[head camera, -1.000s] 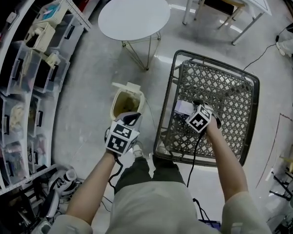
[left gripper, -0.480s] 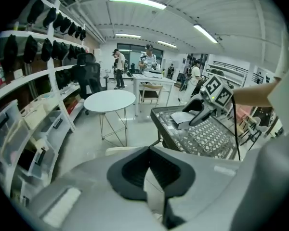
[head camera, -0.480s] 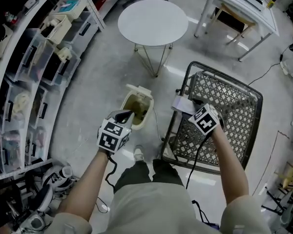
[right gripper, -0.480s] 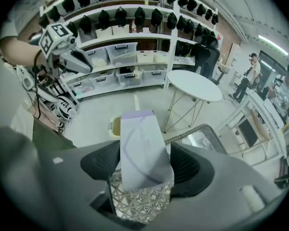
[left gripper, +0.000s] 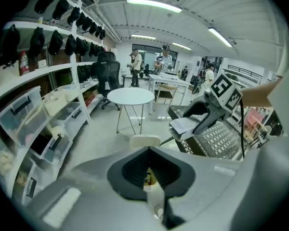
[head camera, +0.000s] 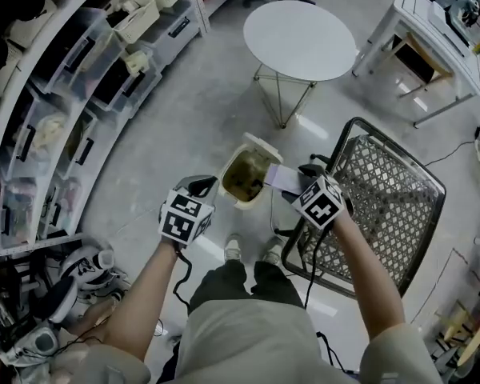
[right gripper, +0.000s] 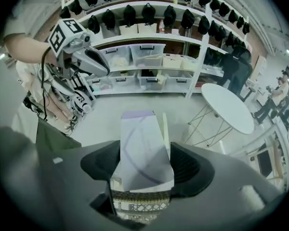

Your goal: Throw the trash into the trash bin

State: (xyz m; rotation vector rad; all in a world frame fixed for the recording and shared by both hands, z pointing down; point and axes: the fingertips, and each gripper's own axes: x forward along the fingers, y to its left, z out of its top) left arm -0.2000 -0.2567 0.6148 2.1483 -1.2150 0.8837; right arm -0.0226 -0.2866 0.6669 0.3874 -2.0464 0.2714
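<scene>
One trash bin (head camera: 244,178) on the floor, lid (head camera: 261,145) flipped up; inside looks olive-brown, contents unclear. One wire basket (head camera: 384,206) just beside it. Right gripper (head camera: 296,182) is clamped wide on one flat white box (head camera: 277,177), held at the bin's rim on the basket side. Left gripper (head camera: 202,186) has its jaws together, holding nothing, near the bin's other side. One round table (head camera: 300,40) beyond.

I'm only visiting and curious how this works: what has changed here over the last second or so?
The right claw, still shut on the white carton, carried it from the wire basket to the rim of the trash bin. The left claw drew slightly away from the bin. Nothing was let go; bin, basket and round table stayed put.
</scene>
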